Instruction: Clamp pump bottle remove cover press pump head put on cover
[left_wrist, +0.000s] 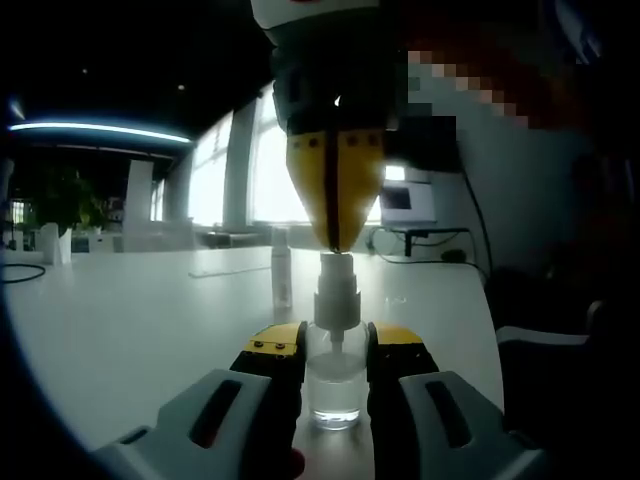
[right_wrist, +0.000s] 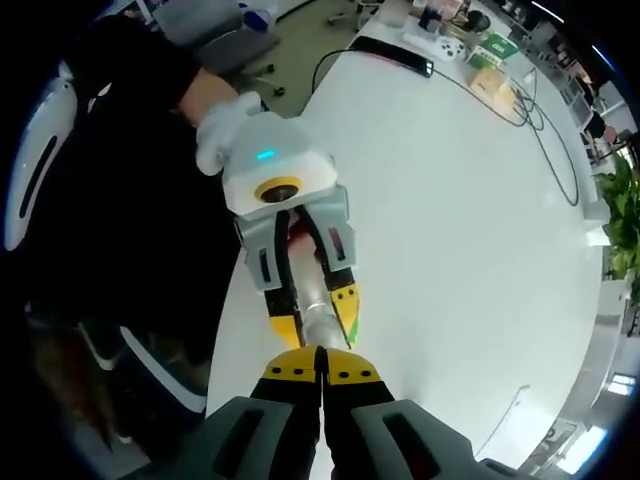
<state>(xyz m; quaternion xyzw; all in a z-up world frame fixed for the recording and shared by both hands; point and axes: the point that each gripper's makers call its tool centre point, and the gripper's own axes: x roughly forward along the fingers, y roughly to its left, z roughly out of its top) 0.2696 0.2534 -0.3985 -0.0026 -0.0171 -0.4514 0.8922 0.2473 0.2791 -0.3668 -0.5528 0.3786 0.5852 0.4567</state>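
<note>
Pump bottle clamped upright on the white table, pump head under the second gripper's tips.

The clear pump bottle (left_wrist: 335, 385) stands on the white table (left_wrist: 130, 320), squeezed at its body between the left gripper's (left_wrist: 335, 350) yellow-tipped jaws. Its white pump head (left_wrist: 337, 285) sits bare, with the right gripper (left_wrist: 336, 235), jaws closed together, touching its top from above. A slim white cover (left_wrist: 282, 275) stands upright on the table behind the bottle. In the right gripper view, cables (right_wrist: 520, 95) and small boxes (right_wrist: 490, 55) lie at the table's far end.
</note>
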